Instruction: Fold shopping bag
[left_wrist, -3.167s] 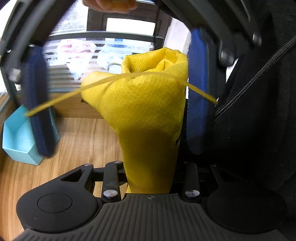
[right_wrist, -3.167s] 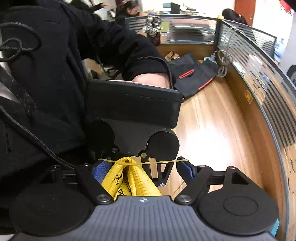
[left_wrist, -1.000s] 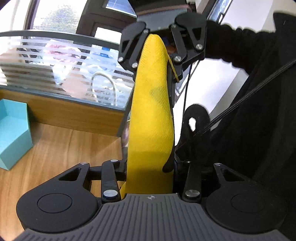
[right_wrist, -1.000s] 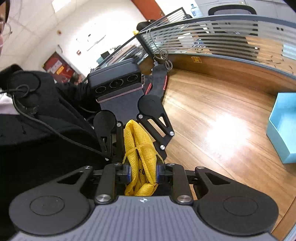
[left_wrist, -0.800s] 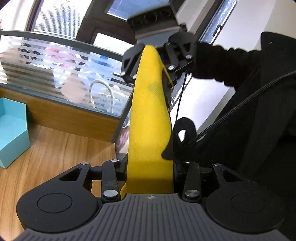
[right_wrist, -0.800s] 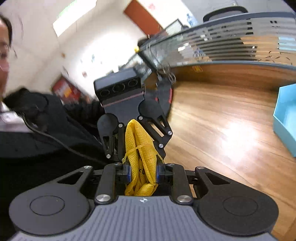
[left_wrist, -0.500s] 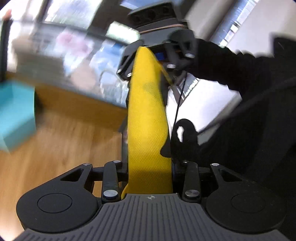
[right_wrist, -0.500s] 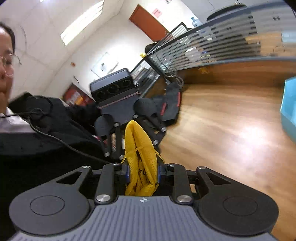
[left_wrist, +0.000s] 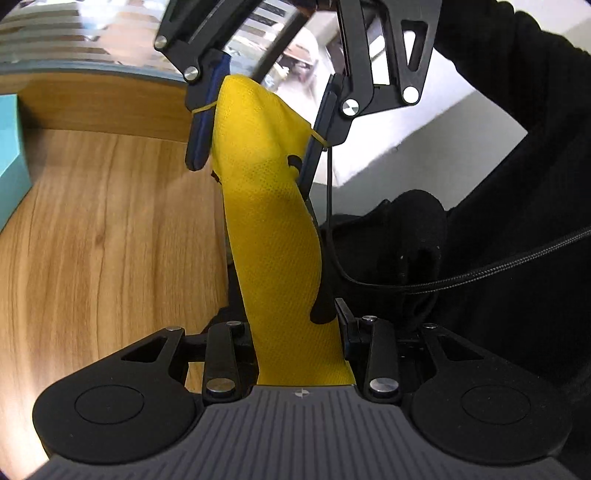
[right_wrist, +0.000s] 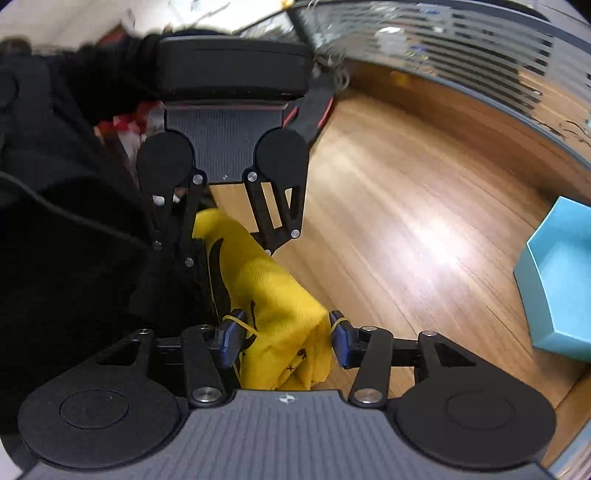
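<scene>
So my left gripper (left_wrist: 299, 332) was clamped tight on one end of the rolled-up yellow shopping bag (left_wrist: 269, 221), holding it up off the wooden tabletop (left_wrist: 103, 236). My right gripper (right_wrist: 284, 336) had its fingers spread apart on either side of the other end of the bag (right_wrist: 273, 295), not squeezing it, with a thin yellow rubber band (right_wrist: 238, 321) stretched across both blue pads (right_wrist: 229, 339). From the left wrist view the band (left_wrist: 205, 108) ran behind the bag's tip between those pads. A light blue box (right_wrist: 557, 277) sat near the tabletop's edge, well apart from the bag. My black sleeve (left_wrist: 517, 110) filled the side.
</scene>
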